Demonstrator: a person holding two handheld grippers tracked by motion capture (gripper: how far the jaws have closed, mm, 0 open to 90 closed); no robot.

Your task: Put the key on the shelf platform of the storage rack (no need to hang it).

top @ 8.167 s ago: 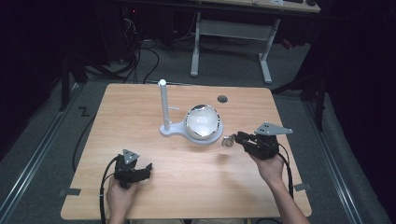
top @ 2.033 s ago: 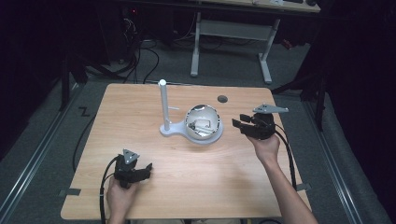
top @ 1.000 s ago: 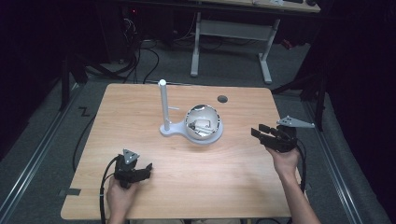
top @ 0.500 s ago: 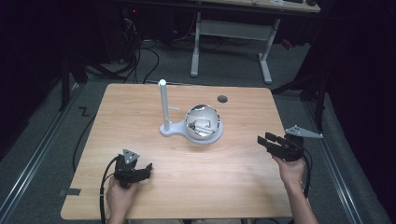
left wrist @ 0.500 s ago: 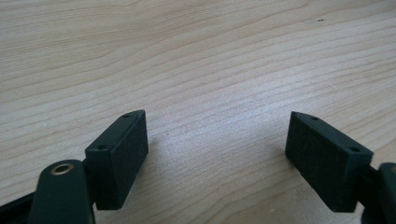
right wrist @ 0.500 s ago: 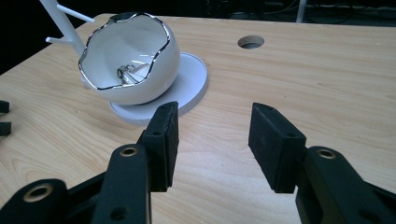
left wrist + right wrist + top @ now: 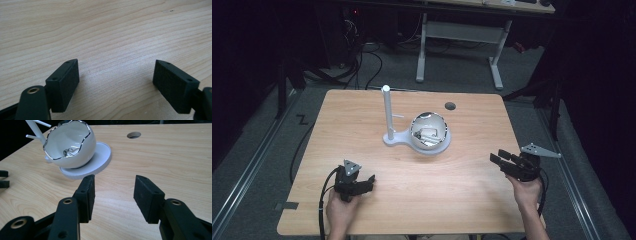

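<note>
Drop-off looks done; both tools idle away from the bowl.

My right tool (image 7: 113,197) has just been opening, empty, near the bench's (image 7: 462,200) right edge; my left tool (image 7: 116,87) sits spread and empty at the near left. The small metal piece (image 7: 68,151) lies inside the white bowl (image 7: 430,132) mid-bench. I judge that next I simply park the right tool.

A white eggshell-shaped bowl (image 7: 430,132) with a jagged silver rim is set upright on a round white stand base (image 7: 101,160); a small metallic item (image 7: 68,151) is seen inside.
</note>
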